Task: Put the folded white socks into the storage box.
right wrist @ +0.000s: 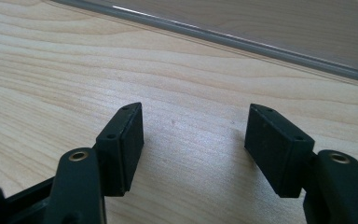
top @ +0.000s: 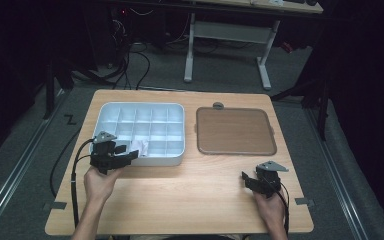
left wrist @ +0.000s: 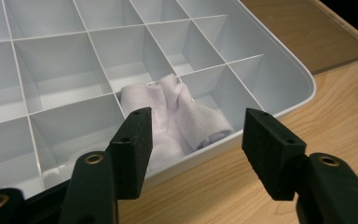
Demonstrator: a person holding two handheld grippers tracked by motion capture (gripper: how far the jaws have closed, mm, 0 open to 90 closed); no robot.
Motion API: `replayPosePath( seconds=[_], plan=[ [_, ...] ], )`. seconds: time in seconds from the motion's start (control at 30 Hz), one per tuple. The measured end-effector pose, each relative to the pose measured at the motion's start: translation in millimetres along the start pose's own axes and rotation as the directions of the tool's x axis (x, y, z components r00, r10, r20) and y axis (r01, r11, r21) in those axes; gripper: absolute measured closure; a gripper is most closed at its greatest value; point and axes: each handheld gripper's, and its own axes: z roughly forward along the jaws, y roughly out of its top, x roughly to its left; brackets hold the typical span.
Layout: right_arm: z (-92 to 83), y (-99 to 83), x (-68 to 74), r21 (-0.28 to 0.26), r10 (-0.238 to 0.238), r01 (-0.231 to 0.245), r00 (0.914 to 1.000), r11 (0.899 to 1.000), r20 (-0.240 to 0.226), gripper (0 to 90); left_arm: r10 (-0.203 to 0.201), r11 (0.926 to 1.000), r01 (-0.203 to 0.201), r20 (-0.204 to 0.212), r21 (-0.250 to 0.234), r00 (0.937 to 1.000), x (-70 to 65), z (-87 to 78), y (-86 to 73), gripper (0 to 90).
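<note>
My left hand-held gripper [left wrist: 196, 140] stands with its jaws wide apart and nothing between the pads. Just ahead of its tips lies a crumpled white cloth [left wrist: 182, 114], tucked into a compartment in the nearest row of the white divided tray [left wrist: 279, 79]; the cloth rises a little over the partition walls. In the high view this left hand-held gripper [top: 130, 154] sits at the tray's near edge, over the wooden counter [top: 190, 190]. My right hand-held gripper [right wrist: 196, 140] is well apart from it, low over bare counter, jaws open and holding nothing. Beyond its tips lies a brown flat tray [right wrist: 261, 23].
</note>
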Motion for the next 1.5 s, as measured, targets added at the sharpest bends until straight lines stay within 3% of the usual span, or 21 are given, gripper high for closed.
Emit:
replayPosePath(
  seconds=[0.7,1.5],
  plan=[
    [0.0,0.1,-0.1,0.000,-0.002,0.002,1.0000,1.000,-0.001,37.6,-0.020,0.9993,0.021,0.040,-0.032,0.9990,-4.4,-20.2,-27.1,37.1],
    [0.0,0.0,0.0,0.001,-0.001,0.001,1.0000,1.000,-0.001,37.4,-0.017,0.9996,0.018,0.064,-0.020,0.9978,-10.5,-18.3,-60.3,34.2]
  ],
)
